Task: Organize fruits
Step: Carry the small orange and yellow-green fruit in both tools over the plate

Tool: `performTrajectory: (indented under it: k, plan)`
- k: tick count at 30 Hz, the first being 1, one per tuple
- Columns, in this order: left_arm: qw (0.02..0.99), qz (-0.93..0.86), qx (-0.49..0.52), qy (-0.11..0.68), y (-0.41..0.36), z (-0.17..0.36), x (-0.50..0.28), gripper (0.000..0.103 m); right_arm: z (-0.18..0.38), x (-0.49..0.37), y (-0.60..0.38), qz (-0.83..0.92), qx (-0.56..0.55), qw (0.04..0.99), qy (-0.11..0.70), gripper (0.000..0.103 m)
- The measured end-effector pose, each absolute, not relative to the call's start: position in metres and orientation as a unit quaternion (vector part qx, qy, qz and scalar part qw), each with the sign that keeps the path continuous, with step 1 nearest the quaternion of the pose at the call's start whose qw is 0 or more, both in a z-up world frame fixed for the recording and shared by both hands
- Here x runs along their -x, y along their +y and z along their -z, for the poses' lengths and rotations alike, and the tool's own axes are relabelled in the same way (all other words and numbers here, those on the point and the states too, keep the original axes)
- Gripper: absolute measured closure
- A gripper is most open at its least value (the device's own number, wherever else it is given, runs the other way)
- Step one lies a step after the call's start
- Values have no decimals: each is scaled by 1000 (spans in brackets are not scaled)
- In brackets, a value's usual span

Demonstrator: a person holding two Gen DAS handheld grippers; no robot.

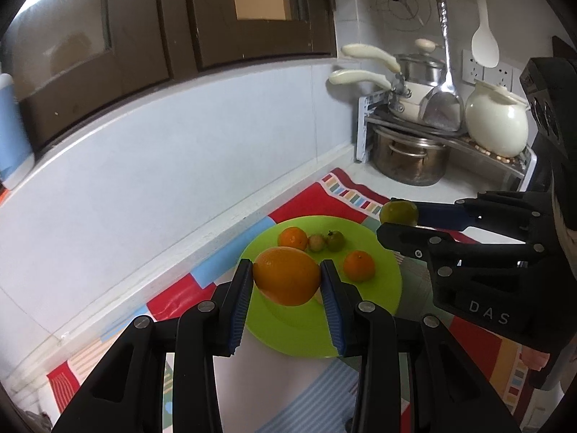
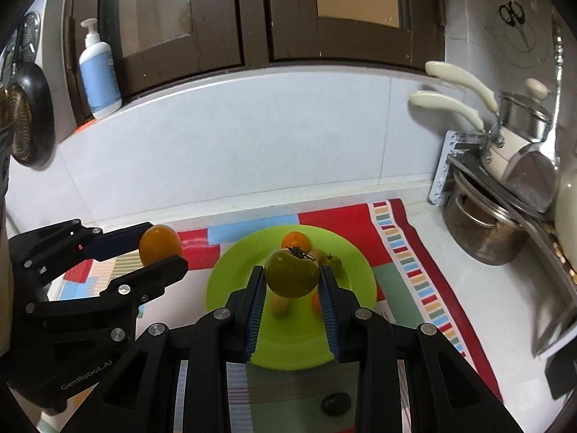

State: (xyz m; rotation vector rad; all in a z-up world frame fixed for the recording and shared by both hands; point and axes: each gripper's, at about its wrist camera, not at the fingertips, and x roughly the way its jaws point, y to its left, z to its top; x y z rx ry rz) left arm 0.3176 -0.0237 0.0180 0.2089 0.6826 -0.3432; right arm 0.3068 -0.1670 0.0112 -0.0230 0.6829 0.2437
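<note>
My left gripper (image 1: 285, 281) is clamped on a large orange (image 1: 286, 276), its blue pads pressed against the fruit's two sides. The orange is slightly oval, its longer axis running across from pad to pad, and it hangs above the near part of the lime-green plate (image 1: 288, 335). My right gripper (image 2: 292, 278) is closed tight on a green tomato (image 2: 291, 272), held with its dark stem end (image 2: 296, 251) turned up and away from me, above the same plate.

The only writing I can read is on the gripper bodies: "DAS" in pale letters on the right one, seen from the left wrist, and "GenRobot.AI" on the left one, seen from the right wrist. The blue-and-white pump bottle (image 2: 98, 75) on the ledge has a label too blurred to read.

On the plate lie two small oranges (image 1: 293, 237) (image 1: 359, 265), and between them a pale little fruit (image 1: 316, 243) touching a small green tomato (image 1: 335, 241) whose stem points up. A yellowish fruit (image 2: 279, 306) lies on the plate under my right gripper. The plate sits on a patchwork mat (image 2: 407, 252) of red, blue and green on the table (image 2: 479, 288), with pots on a rack (image 2: 479, 216) in the corner.
</note>
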Motion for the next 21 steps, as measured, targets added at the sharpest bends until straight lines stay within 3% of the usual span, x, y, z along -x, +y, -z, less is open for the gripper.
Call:
performTrajectory:
  k: [21]
  plan:
    - [895, 182, -103, 395, -30, 44, -390, 66, 44, -381, -167, -122, 17, 910, 396, 72]
